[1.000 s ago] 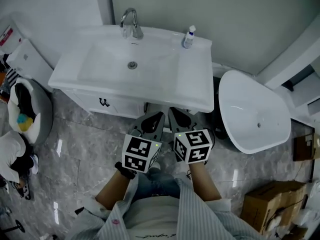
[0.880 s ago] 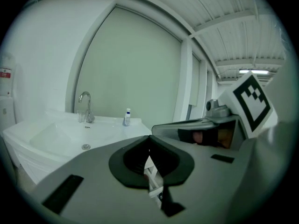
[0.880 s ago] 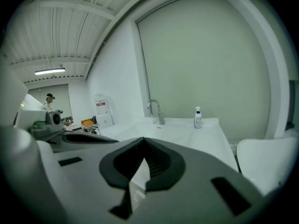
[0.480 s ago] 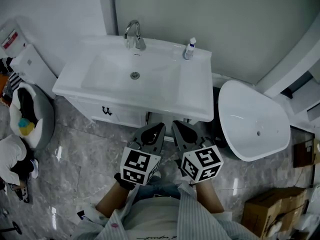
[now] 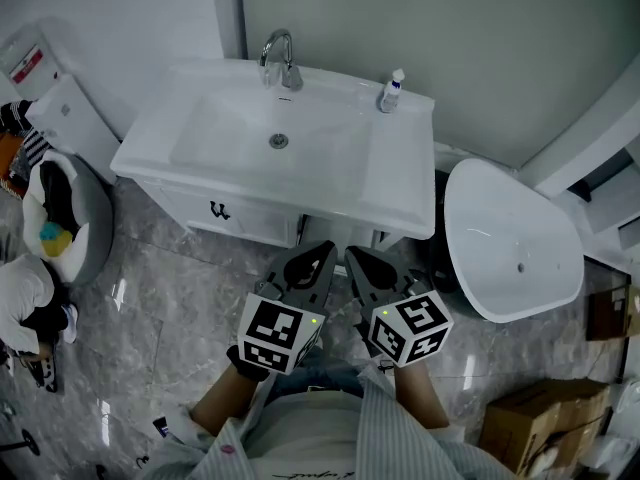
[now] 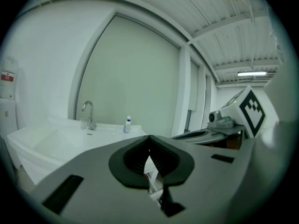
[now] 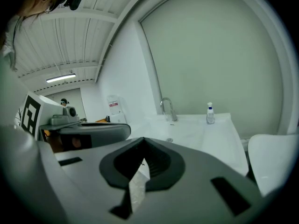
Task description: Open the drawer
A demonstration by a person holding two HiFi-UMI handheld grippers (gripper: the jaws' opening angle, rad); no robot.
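The white vanity (image 5: 400, 208) stands against the wall. Its drawer front (image 5: 250, 220) with a small dark handle (image 5: 220, 210) faces me, closed. My left gripper (image 5: 326, 249) and right gripper (image 5: 352, 254) hover side by side above the floor, short of the vanity's right part and right of the handle. Both are shut on nothing and touch nothing. In the left gripper view the jaws (image 6: 149, 137) meet at the tip, with the sink (image 6: 60, 141) beyond. The right gripper view shows its jaws (image 7: 142, 139) closed, the sink top (image 7: 205, 132) ahead.
A faucet (image 5: 280, 58) and a soap bottle (image 5: 392, 90) stand on the sink. To the right sits a white oval fixture (image 5: 510, 238), with a cardboard box (image 5: 530, 418) nearer me. At left are a white bin (image 5: 60, 108), a grey cushion basket (image 5: 60, 223) and a person (image 5: 20, 298).
Both marker cubes have slid lower in the head view, and the right one has drifted right. The vanity has shifted slightly down and right in the picture. Both jaws stay closed.
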